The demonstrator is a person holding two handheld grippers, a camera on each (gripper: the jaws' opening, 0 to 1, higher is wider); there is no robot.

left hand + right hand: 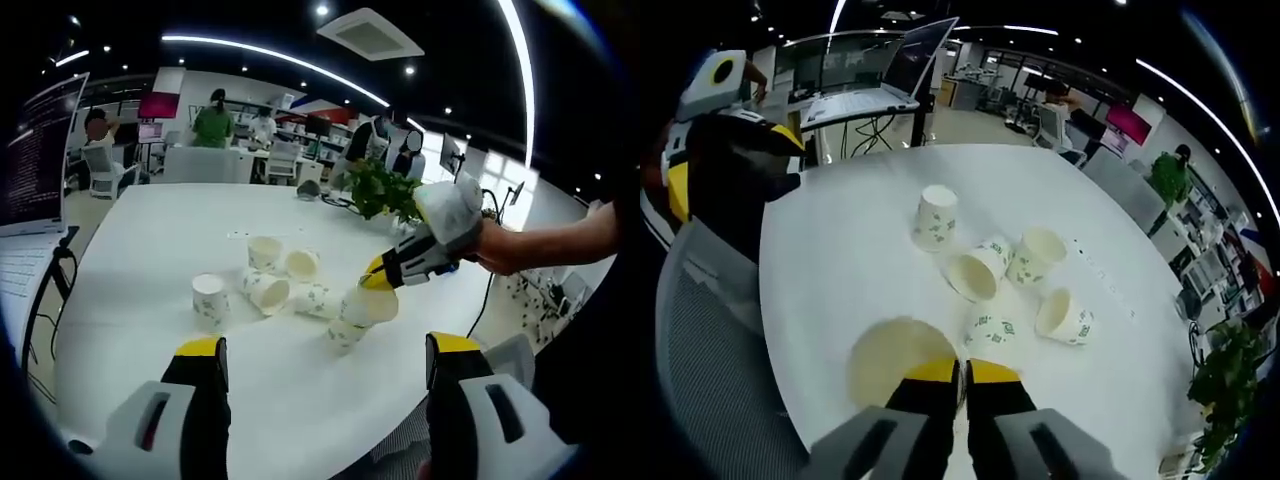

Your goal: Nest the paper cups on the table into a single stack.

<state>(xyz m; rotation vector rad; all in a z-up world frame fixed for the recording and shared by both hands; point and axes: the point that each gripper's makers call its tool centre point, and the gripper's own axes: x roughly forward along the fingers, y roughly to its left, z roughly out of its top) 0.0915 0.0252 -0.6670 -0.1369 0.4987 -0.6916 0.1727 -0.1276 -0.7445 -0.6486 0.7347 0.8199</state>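
- Left gripper view, nearest: left gripper (325,385) rising from the bottom edge, grey plastic jaws with yellow-capped black tips standing wide apart, nothing between them.
- Just beyond: smooth white round table (150,250), matte and bare around the cups.
- Right of centre: right gripper (378,277) reaching in from the right, held by a person's hand (500,248), yellow tip pinched on the rim of the held cup (352,318); cup tilted, mouth towards the gripper, base near the tabletop, contact with the table hard to judge.
- Middle of the table: upside-down cup (208,299) standing apart on the left; three more paper cups, white with small green print, clustered close — one on its side (266,291), an upright cup (264,253) behind it, another tipped one (302,264) beside that.
- Farther: green leafy plant (383,190) at the table's far edge; laptop screen (35,160) cut off at the left; office desks and seated people behind, too small to make out.
- Right gripper view, nearest: jaws pressed nearly together on the cup's rim, its round pale opening showing to their left, body partly hidden.
- Beyond: the other cups scattered mid-table, grey mesh chair (710,340) at the left edge.
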